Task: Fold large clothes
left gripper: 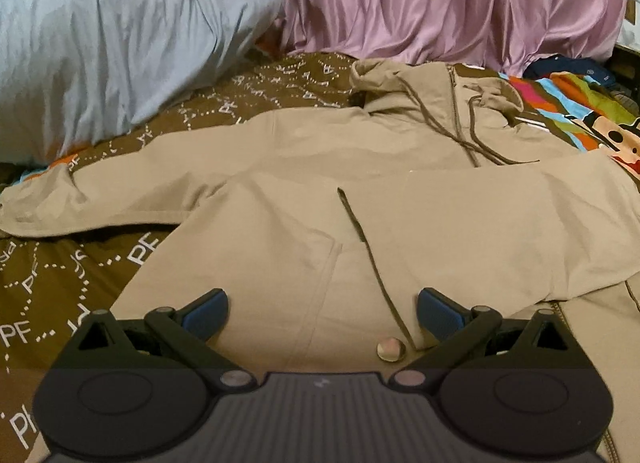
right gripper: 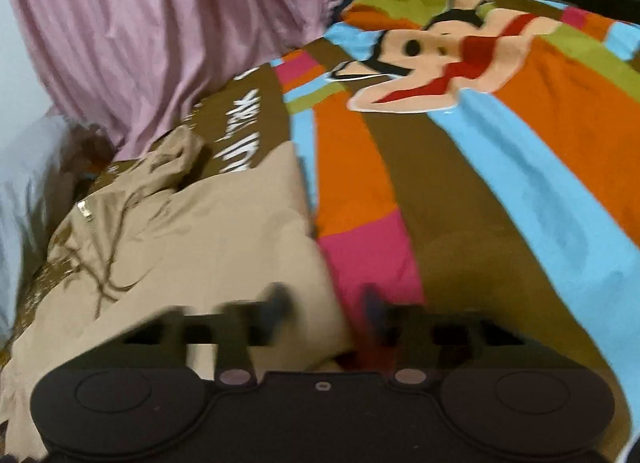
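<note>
Fabric of the tan hooded jacket (left gripper: 304, 167), spread front-up on the bed (left gripper: 60, 287), looks soft, limp and light, so it should drape; I would pinch the outstretched sleeve (left gripper: 100, 199) at its cuff. Left hand-held gripper (left gripper: 322, 313) hovers empty, jaws apart; right hand-held gripper (right gripper: 326, 309) is blurred, jaws seemingly apart at the jacket's edge.

We find one beige zip-front hooded jacket (left gripper: 312, 167) laid flat, front up, on the bed. Its hood (left gripper: 384, 75) lies crumpled toward the bed's far edge, with dark drawstrings (left gripper: 452, 131) trailing across the chest. One sleeve (left gripper: 500, 223) is folded across the body; the other (left gripper: 100, 195) extends sideways.
</note>
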A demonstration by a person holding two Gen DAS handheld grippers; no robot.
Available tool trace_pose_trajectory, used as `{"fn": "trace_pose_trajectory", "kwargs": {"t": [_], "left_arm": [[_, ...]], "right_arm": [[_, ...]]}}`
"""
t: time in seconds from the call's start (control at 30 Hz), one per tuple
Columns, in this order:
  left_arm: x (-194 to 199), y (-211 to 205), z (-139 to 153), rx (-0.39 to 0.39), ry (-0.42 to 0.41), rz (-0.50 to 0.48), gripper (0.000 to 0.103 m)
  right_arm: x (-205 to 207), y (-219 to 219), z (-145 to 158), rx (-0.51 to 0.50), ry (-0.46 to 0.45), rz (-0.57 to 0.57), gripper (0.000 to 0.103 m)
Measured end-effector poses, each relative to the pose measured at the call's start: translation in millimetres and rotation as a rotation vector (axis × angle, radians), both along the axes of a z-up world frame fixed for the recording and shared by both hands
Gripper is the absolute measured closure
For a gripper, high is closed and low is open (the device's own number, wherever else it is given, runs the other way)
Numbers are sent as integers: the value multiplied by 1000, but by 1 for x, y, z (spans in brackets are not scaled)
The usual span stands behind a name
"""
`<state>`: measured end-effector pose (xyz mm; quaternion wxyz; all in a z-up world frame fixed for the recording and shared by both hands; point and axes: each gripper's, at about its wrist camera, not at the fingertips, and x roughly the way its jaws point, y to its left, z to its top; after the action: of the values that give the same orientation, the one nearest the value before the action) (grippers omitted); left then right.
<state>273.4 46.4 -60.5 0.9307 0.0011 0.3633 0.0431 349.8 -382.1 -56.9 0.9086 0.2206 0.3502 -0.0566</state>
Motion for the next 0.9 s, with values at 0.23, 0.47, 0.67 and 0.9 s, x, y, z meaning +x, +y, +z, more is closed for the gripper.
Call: {"fn": "trace_pose_trajectory", "kwargs": {"t": [0.23, 0.47, 0.67, 0.9], "left_arm": [[0, -8, 0, 34, 17, -36, 0], [1, -9, 1, 57, 27, -40, 0], [-6, 8, 31, -14, -54, 28, 0], [-32, 80, 87, 69, -191, 308, 0]], "right_arm": [[-21, 35, 50, -298, -129, 26, 101], [-3, 41, 17, -438, 28, 33, 82], [-23, 52, 28, -475, -55, 78, 49], [-83, 92, 59, -387, -133, 234, 17]]}}
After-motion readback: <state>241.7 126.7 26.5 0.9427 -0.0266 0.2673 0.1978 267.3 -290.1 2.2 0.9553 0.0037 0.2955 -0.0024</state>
